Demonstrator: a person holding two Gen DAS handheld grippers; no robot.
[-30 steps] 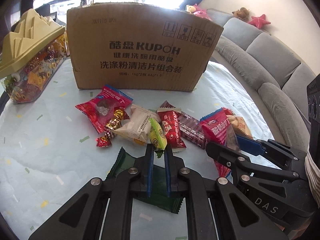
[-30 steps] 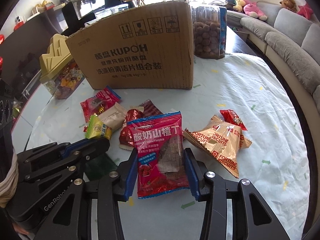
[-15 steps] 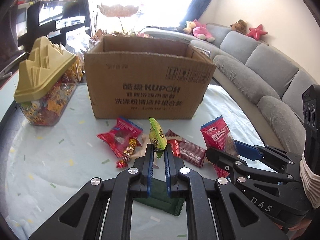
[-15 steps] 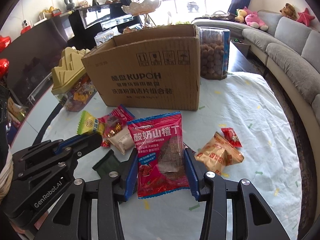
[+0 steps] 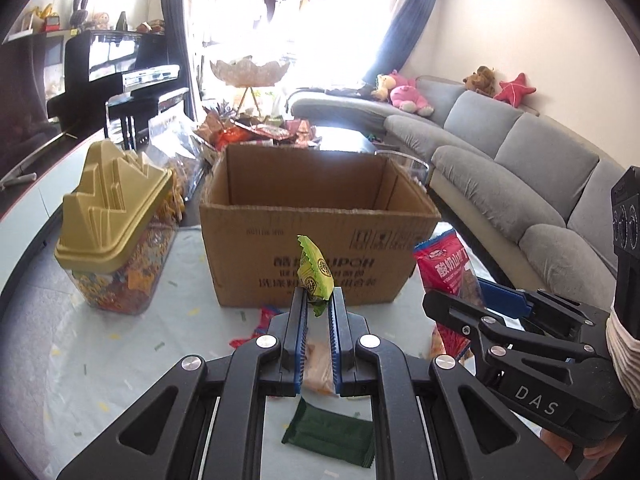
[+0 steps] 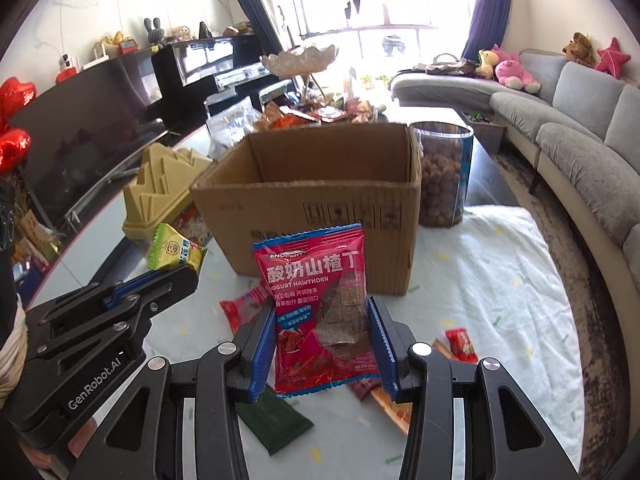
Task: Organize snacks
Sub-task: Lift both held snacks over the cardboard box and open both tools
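The left wrist view shows the left gripper (image 5: 318, 304) pinched tight on the lower end of a small green packet (image 5: 316, 272), which stands up from the blue pads in front of the near wall of the cardboard box (image 5: 320, 256). Holding it by one end leaves most of the packet free, which should let it fall cleanly once it is over the opening. The right gripper (image 6: 322, 340) is clamped on the two side edges of a red hawthorn bag (image 6: 320, 304), so the bag hangs flat and upright between the pads with its printed face to the camera, also on the near side of the box and below its rim. In this view the left tool sits to the left of the box, the green packet poking up beside the yellow-lidded jar (image 6: 160, 196). The box is open at the top and, as far as its inner walls show, looks bare; its floor is hidden. Both snacks are off the table (image 6: 500, 280), so I judge this as the carry towards the box, with the drop not yet made. On the cloth in front of the box lie more snacks: a dark green packet (image 5: 330, 436), red wrappers (image 6: 244, 304) and a small red sweet (image 6: 460, 344). Behind the box to its right stands a clear tub of brown nuts (image 6: 440, 176).
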